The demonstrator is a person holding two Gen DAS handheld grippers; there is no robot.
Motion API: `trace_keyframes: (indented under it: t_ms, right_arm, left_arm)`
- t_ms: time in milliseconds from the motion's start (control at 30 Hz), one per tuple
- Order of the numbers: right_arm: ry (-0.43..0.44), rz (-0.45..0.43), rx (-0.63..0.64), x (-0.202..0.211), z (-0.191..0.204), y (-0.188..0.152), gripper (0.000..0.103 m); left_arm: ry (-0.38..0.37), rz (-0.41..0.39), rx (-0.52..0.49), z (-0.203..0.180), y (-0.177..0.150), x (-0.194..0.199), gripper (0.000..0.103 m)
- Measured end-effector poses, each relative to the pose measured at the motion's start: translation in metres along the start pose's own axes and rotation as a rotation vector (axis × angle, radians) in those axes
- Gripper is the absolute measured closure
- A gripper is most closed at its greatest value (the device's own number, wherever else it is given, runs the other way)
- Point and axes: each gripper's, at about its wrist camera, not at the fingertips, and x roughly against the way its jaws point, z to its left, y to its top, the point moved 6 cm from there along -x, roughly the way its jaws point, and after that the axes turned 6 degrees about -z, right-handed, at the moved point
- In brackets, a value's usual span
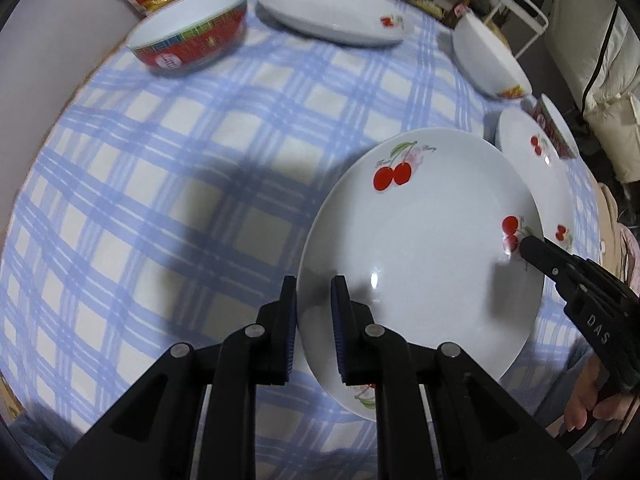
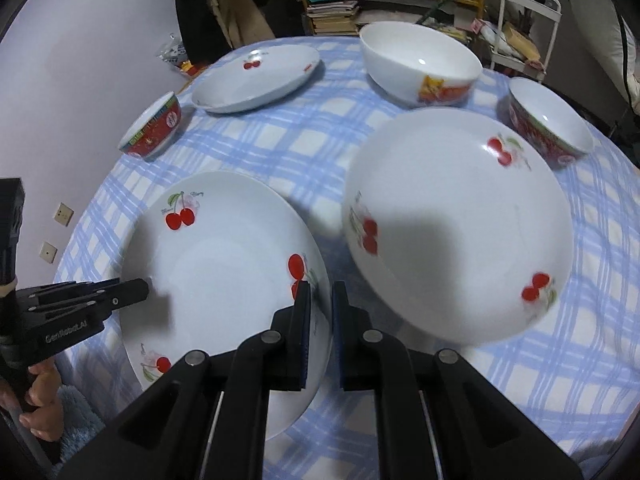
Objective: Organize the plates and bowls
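Left claw [image 1: 314, 320] pinches cherry plate [image 1: 424, 256] rim — right claw [image 2: 320, 320] opposite edge

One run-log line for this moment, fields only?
left gripper: shut on cherry plate | right gripper: shut on same plate | other plates, bowls: on table

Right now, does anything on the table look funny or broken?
Nothing looks broken or spilled. One odd thing: the near cherry plate is held off the checked tablecloth, tilted, with the left gripper and right gripper each pinching its rim.
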Motion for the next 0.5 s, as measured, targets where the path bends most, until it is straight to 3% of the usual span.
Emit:
trace_keyframes:
  t_ms: [100, 300, 500]
  right_arm:
    - [-0.049, 0.030, 0.029, -0.006, -0.002, -0.009, 0.091]
    - [-0.046, 0.071, -0.037, -0.012, -0.015, -0.022, 0.090]
    - [-0.044, 0.069, -0.047, -0.004, -0.018, -0.030, 0.091]
  left_arm:
    - [-0.005, 0.009, 0.001, -0.003, -0.001, -0.004, 0.088]
    - [-0.052, 0.016, 0.014, -0.008, -0.003, -0.003, 0.088]
    - [-0.042, 0.027, -0.007, -0.011, -0.004, -0.006, 0.088]
